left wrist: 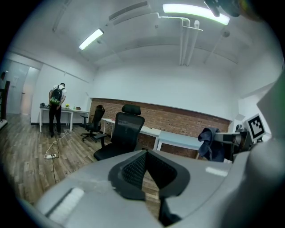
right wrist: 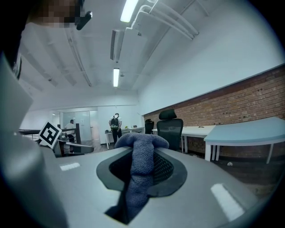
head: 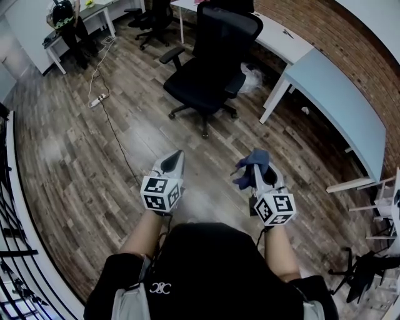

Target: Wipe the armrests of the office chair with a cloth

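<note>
**Clerk:** Entry one, tools?

**Checker:** Left gripper (head: 177, 155), lower centre of the head view. Its jaws are pressed together with nothing between them. Right gripper (head: 260, 167), just right of it, is clenched on a dark blue terry cloth (head: 249, 169). In the right gripper view the cloth (right wrist: 140, 162) bunches over the jaw tips and hangs down between the pads.

**Clerk:** Entry two, the chair?

**Checker:** Black mesh-backed office chair (head: 212, 59) on a five-star castor base, upper centre of the head view. It is well apart from both grippers. Two black armrests: one at the chair's left in the frame (head: 172, 55), one at its right (head: 236, 83). The cloth touches neither.

**Clerk:** Entry three, the surroundings?

**Checker:**
- Grey-brown wood-plank floor (head: 69, 169) fills most of the frame.
- A red brick wall (head: 340, 37) runs along the upper right.
- A pale blue desk with white legs (head: 340, 100) stands before the wall, at right.
- A white desk (head: 282, 39) adjoins it, just behind the chair.
- A second black swivel chair (head: 152, 15) sits at the top edge.
- A white power strip on a cable (head: 97, 100) lies on the floor, upper left.
- A person in dark clothes (head: 64, 19) stands at another white table in the upper left corner.

**Clerk:** And the holder?

**Checker:** Bare forearms and a black top, bottom centre of the head view.
</note>
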{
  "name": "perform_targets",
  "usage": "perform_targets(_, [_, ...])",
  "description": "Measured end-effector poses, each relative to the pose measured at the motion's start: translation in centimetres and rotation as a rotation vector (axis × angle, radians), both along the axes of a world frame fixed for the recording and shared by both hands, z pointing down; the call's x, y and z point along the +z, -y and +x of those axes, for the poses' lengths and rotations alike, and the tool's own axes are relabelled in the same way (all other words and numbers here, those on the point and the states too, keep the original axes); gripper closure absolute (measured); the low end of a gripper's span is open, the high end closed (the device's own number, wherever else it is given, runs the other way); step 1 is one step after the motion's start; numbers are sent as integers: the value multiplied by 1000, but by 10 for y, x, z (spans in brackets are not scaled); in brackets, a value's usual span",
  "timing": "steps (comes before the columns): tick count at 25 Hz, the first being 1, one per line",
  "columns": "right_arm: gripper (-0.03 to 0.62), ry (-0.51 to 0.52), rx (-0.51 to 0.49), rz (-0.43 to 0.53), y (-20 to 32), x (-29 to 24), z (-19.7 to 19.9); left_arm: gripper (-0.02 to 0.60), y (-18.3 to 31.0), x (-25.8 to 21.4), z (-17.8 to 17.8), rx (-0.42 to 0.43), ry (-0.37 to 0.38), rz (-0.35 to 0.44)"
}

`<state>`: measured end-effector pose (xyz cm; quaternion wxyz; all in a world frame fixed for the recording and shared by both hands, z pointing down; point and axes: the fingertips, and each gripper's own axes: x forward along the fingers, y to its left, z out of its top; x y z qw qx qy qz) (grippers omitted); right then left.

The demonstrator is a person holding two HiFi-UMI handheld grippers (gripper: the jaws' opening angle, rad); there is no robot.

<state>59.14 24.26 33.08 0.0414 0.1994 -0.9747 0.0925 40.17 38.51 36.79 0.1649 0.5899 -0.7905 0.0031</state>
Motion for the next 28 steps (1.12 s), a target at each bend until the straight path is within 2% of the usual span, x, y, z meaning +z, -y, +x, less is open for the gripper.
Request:
perform_targets(8, [516,-15,26,35,-18,-8,-36,575,-9,-1,-45,23,-18,10])
perform_targets(15, [516,-22,36,17,-11,2,-44,575,-7,9,-52,26,-39,15])
perform_targets(21, [515,-12,22,-12,26,16,-65,575,21,17,-66,20,-32,-16])
perform_targets(28, [514,15,1,-6,96,14,-110,575,82,15,-106,-9,-46,-12])
